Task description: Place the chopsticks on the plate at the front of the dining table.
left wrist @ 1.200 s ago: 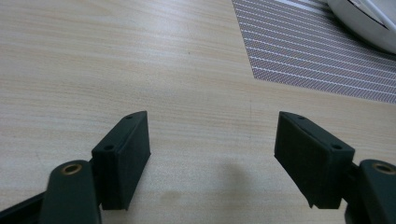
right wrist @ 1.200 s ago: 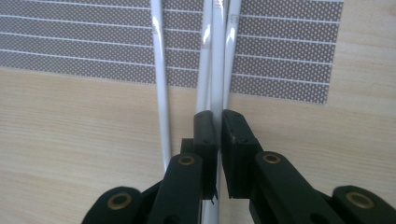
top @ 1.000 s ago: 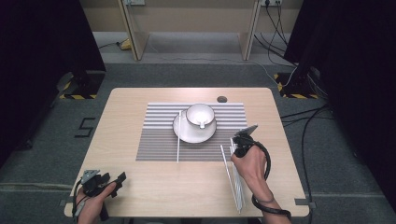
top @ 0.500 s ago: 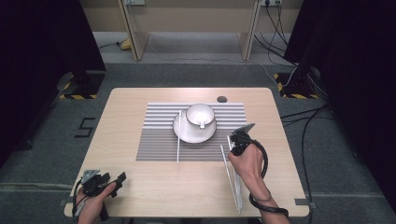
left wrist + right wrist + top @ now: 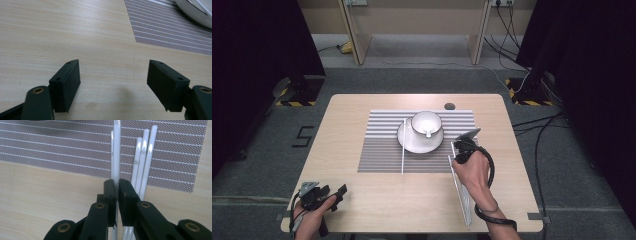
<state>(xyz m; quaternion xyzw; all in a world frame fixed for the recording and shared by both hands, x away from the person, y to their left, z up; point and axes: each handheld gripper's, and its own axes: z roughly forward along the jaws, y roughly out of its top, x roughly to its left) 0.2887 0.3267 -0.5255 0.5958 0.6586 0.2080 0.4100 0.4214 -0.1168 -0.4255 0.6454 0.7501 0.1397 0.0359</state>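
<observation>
My right gripper [image 5: 117,182] is shut on a thin white stick [image 5: 116,150] that runs away over the striped placemat [image 5: 62,147]. Beside it lie three more white sticks [image 5: 143,157]. In the high view the right gripper [image 5: 460,150] sits at the placemat's right edge, with the sticks [image 5: 466,205] trailing toward the table's front. A white cup [image 5: 427,124] stands on a saucer [image 5: 409,142] on the placemat [image 5: 382,155]. Another white stick [image 5: 403,145] lies just left of the saucer. My left gripper [image 5: 336,192] rests at the front left, its jaws [image 5: 113,82] open over bare wood.
A small dark round disc [image 5: 449,106] sits at the table's back edge behind the placemat. The wooden table [image 5: 347,130] has bare room left of the placemat and along the front. The saucer's rim [image 5: 195,12] shows far off in the left gripper view.
The right gripper has edged slightly left with the stick still in it. The left gripper has not moved.
</observation>
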